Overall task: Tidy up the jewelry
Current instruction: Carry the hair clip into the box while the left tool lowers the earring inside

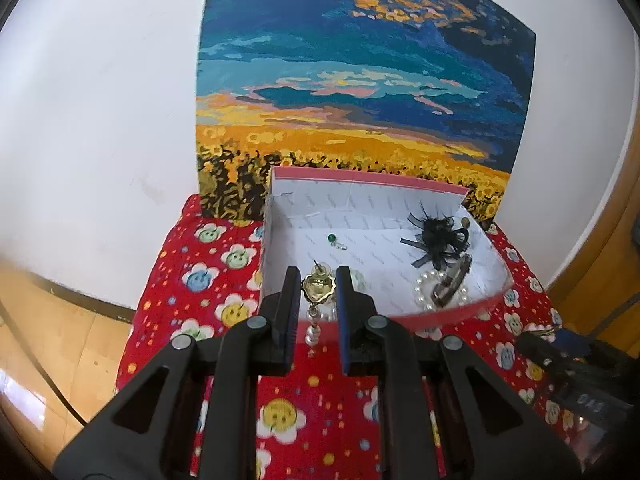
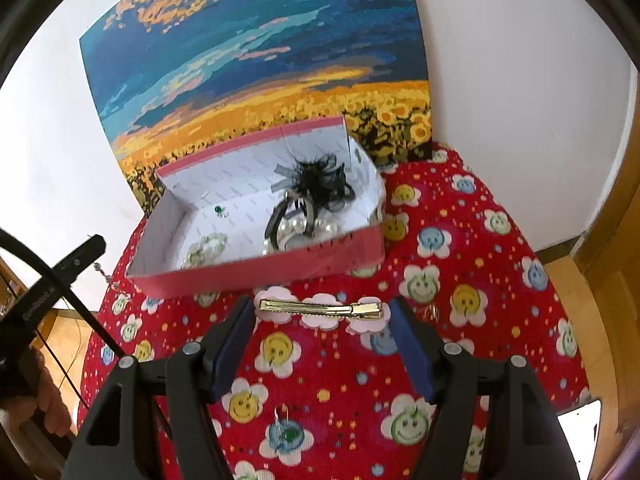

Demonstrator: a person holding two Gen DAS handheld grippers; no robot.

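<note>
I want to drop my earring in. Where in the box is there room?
The box is bare in its left half, around the green stud. Its right side is crowded: black bow, pearl bracelet, hair clip. The beaded bracelet fills the near-left corner.

No text, label, brand or number can be read in either view. The white lining of the box (image 1: 360, 216) carries faint grey repeated printing, too small and blurred to make out. The left gripper's (image 2: 86, 250) black side, seen from the right wrist, bears pale lettering that is likewise illegible.
</note>
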